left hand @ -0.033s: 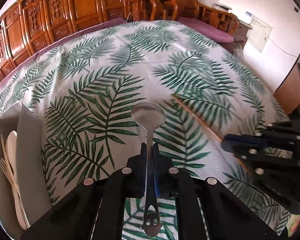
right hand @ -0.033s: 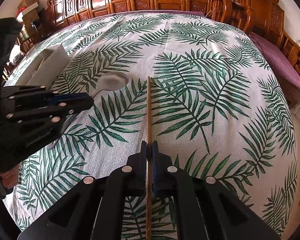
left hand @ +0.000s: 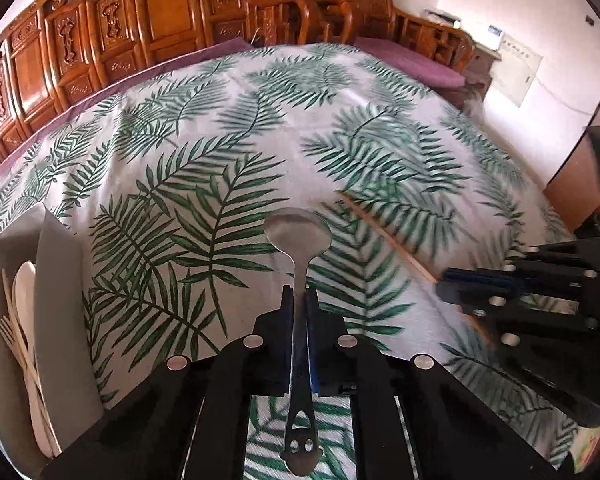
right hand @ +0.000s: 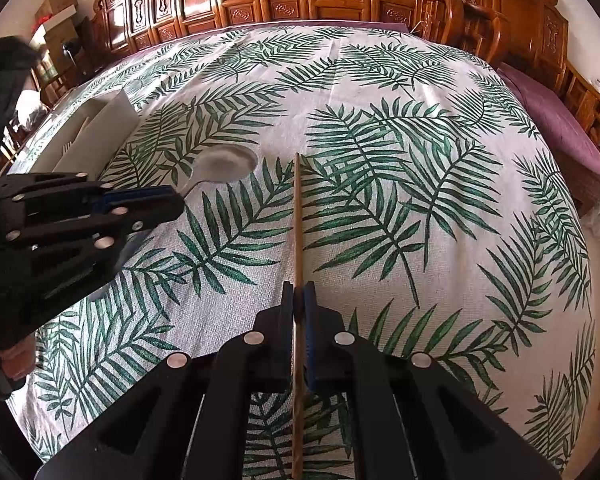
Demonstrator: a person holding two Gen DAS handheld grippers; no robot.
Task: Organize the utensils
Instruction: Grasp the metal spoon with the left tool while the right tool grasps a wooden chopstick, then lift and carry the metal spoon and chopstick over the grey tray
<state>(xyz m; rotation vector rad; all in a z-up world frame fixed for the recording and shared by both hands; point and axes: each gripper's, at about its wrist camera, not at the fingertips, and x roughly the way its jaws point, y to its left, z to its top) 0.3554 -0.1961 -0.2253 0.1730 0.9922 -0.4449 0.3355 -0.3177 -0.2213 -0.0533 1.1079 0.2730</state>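
My left gripper (left hand: pixel 299 300) is shut on the handle of a metal spoon (left hand: pixel 299 236), its bowl pointing forward above the leaf-print tablecloth (left hand: pixel 260 140). The spoon (right hand: pixel 224 166) and left gripper (right hand: pixel 172 202) also show in the right wrist view. My right gripper (right hand: pixel 299 298) is shut on a wooden chopstick (right hand: pixel 298 216) that points forward over the cloth. In the left wrist view the chopstick (left hand: pixel 388 236) leads into the right gripper (left hand: pixel 446 284). A white organizer tray (left hand: pixel 56 280) at the left holds a white spoon (left hand: pixel 22 292), a wooden fork and chopsticks.
The tray also shows at the far left of the right wrist view (right hand: pixel 108 120). Carved wooden chairs (left hand: pixel 300 12) and panels ring the table's far side. A purple cushion (right hand: pixel 552 120) lies on the bench at the right.
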